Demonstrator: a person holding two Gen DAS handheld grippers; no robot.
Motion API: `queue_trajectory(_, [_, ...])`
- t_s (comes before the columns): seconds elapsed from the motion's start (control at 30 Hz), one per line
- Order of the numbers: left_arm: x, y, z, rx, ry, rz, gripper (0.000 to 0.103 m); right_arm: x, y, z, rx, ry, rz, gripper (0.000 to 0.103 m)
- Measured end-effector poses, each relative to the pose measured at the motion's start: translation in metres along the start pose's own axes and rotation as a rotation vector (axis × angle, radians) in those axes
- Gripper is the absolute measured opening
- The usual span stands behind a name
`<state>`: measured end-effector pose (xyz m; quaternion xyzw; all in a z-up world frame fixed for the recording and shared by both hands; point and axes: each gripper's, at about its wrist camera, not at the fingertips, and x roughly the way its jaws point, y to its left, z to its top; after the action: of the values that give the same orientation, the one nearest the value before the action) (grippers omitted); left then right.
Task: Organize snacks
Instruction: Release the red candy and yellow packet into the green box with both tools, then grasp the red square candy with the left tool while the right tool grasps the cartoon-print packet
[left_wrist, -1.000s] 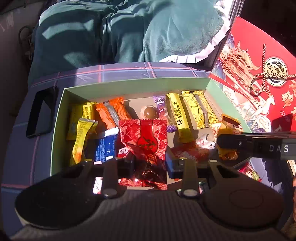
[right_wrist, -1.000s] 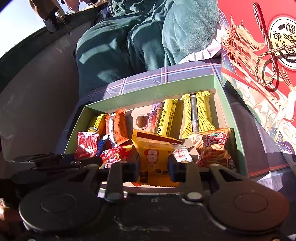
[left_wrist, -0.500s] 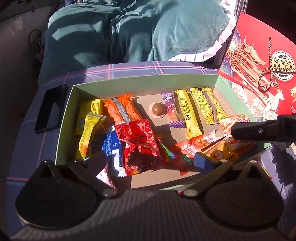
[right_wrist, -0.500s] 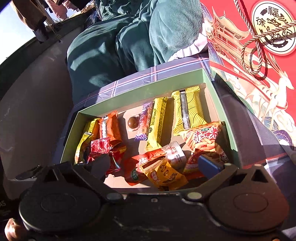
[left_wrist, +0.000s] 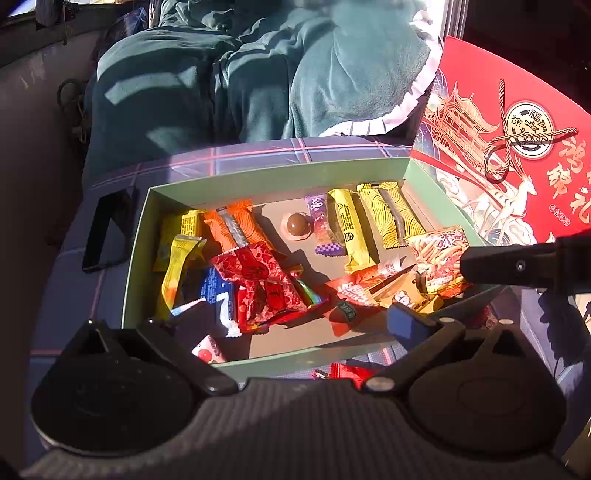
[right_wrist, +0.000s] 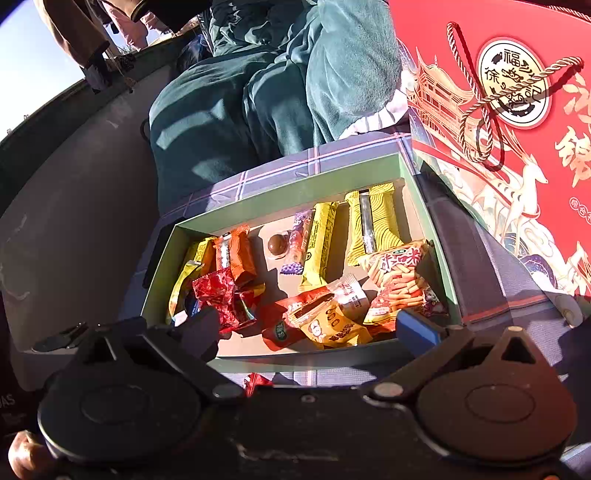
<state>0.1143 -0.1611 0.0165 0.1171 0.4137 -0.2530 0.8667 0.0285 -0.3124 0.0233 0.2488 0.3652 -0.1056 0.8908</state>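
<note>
**Both tongs wide and empty over the snack box**

The left tongs (left_wrist: 284, 325) stand at their widest with nothing between the fingers; their jaws have just been opening, and the red packet (left_wrist: 264, 284) lies free in the box just ahead of them. The right tongs (right_wrist: 314, 328) are likewise spread wide and empty, their jaws also just opened, with the yellow packet (right_wrist: 334, 326) lying loose on the box floor in front of them. Each packet sits in the near half of the green box (left_wrist: 273, 173), which suggests the near rows are being filled while the far row is already set

Along the far wall the snacks lie side by side with their long edges parallel: an orange bar (left_wrist: 236, 229), a round chocolate (left_wrist: 297, 226), a small purple sweet (left_wrist: 321, 229) and two yellow bars (left_wrist: 349, 229). The near packets overlap and lie at odd angles, so they likely want straightening. One red wrapper (left_wrist: 347, 371) lies outside the box, on the checked cloth (left_wrist: 258, 153) by its near wall, and probably comes next

A tall red gift box (left_wrist: 517, 155) stands to the right, well clear of the work
</note>
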Motion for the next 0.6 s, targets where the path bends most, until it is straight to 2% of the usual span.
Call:
queue_trajectory(0.2, [-0.01,-0.005,-0.017,0.012,0.009,-0.007,0.103,-0.018,-0.017,-0.017,0.021,-0.015,-0.028,0.103])
queue_trajectory(0.47, [0.011,-0.014,-0.05,0.019,0.107,-0.012,0.103,-0.02,-0.067,-0.058,0.131,0.018,-0.119,0.103])
queue_trajectory(0.6, [0.025,-0.02,-0.058,0.036,0.142,-0.016,0.103,-0.012,-0.083,-0.065,0.158,0.029,-0.152,0.103])
